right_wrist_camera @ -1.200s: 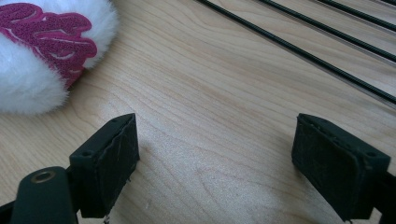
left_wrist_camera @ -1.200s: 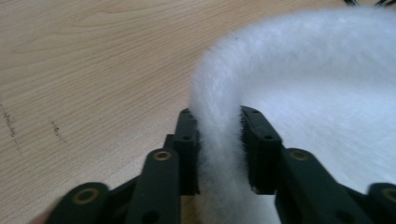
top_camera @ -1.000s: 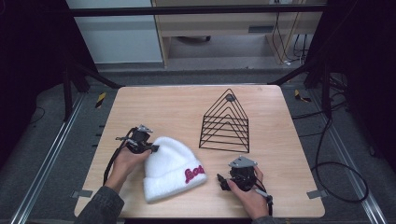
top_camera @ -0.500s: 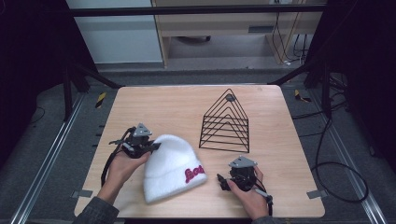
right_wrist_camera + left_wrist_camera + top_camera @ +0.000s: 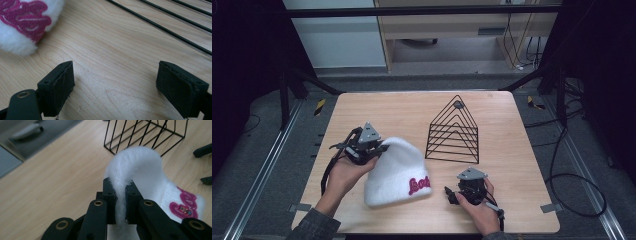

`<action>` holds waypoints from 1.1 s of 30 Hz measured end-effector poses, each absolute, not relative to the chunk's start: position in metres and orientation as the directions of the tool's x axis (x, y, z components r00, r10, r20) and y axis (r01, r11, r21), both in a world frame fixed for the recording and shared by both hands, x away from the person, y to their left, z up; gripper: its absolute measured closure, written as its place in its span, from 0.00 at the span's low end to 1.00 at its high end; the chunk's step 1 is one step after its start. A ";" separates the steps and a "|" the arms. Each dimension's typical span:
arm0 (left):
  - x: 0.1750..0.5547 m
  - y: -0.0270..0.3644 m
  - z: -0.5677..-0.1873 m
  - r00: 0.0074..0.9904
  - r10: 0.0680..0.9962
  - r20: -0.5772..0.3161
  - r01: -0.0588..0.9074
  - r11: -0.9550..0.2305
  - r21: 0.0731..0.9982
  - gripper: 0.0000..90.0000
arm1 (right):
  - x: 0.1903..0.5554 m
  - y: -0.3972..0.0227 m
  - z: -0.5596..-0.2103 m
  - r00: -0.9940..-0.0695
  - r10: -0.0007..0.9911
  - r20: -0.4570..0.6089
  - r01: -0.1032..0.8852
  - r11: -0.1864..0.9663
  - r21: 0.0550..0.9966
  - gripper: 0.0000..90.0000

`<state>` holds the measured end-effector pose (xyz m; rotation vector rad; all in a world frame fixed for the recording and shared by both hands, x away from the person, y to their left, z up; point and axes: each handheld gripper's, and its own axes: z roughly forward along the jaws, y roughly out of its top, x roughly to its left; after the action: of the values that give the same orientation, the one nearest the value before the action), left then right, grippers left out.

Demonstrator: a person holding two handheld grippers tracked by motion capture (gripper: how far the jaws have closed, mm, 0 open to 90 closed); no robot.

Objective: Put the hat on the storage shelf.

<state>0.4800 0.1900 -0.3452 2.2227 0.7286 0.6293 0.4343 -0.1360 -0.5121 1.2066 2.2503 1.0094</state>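
Beanie (image 5: 397, 172), white and fluffy, lies on the table (image 5: 512, 150) beside the wire rack (image 5: 453, 131); my left gripper (image 5: 121, 203) pinches its crown fold. It looks soft and light, so I'd grip bunched fabric. My right gripper (image 5: 125, 87) rests spread wide, empty.

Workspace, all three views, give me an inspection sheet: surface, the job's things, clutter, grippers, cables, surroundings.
Surface: light wooden table, bare around the items.
Job's things: white fuzzy hat with pink lettering lying at the front; its top edge is lifted into a fold. Black wire rack, triangular, standing behind it, apart from the hat.
Clutter: nothing seen on the table.
Grippers: left gripper shut on a fold of the hat; right gripper open, low over bare wood between hat and rack, holding nothing.
Cables: one trails from each gripper; more lie on the floor to the right.
Surroundings: dark metal frame, grey floor, cabinets behind, yellow-black tape on the floor.
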 end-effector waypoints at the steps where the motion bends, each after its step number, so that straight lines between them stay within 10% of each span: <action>1: 0.478 0.188 -0.338 0.726 0.646 0.236 0.293 -0.601 0.743 0.91 | 0.434 -0.136 -0.512 -0.548 0.836 -0.003 0.554 0.365 0.748 0.17; 15: 0.470 0.177 -0.256 0.721 0.599 0.348 0.140 -0.618 0.773 0.91 | 0.416 -0.140 -0.489 -0.589 0.808 -0.019 0.434 0.335 0.836 0.28; 33: 0.469 0.160 -0.173 0.753 0.532 0.388 -0.030 -0.561 0.827 0.91 | 0.432 -0.132 -0.354 -0.667 0.739 -0.089 0.180 0.277 0.944 0.56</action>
<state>0.4695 0.1603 -0.1728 2.0456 0.3773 0.7861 0.4319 -0.1315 -0.3543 0.8239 2.0266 1.3957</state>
